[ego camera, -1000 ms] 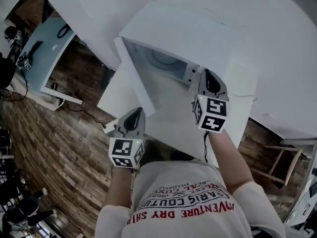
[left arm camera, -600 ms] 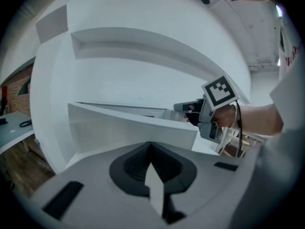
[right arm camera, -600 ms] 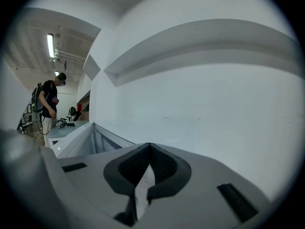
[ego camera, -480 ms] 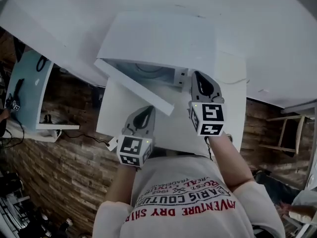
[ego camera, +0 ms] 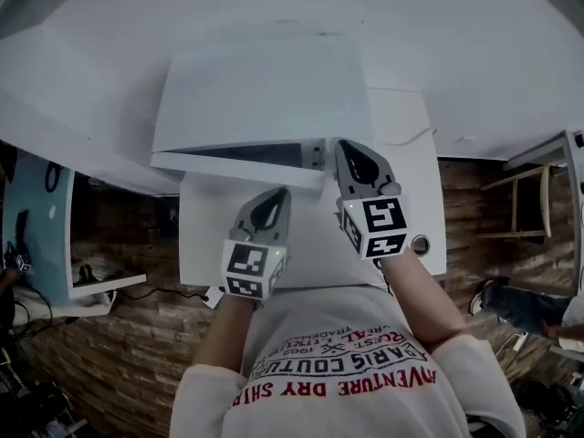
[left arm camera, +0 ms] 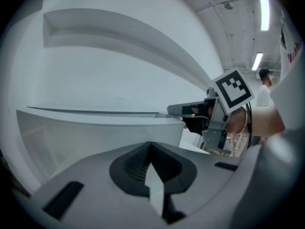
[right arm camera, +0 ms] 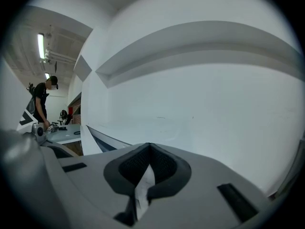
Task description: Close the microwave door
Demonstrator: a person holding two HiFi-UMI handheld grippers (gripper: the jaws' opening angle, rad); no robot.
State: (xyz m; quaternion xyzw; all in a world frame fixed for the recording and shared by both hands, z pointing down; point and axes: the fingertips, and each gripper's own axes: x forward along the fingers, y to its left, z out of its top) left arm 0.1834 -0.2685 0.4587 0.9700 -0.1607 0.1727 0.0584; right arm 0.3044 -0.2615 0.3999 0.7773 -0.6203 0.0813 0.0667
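Looking steeply down from the head camera, I see a boxy white microwave (ego camera: 265,85) with a smooth matte top, standing on a flat white counter (ego camera: 411,199). Its door (ego camera: 228,164), a thin white slab, is swung almost flush with the front. Only a slim dark wedge shows between door and body, widening toward the right end.

My right gripper (ego camera: 349,149), grey plastic tapering to a rounded point, has its tip just beside the door's free right end; I cannot tell whether it touches. My left gripper (ego camera: 271,199) hovers over the counter, near the door's front face. Each carries a cube (ego camera: 376,226) with black-and-white square markers.

In both gripper views the jaws are pressed together at their tips, dark ribbed pads framing a teardrop hollow, with nothing held between them. A small round metal ring (ego camera: 420,244) sits in the counter at the right. Brown wooden plank flooring (ego camera: 119,354) lies below.
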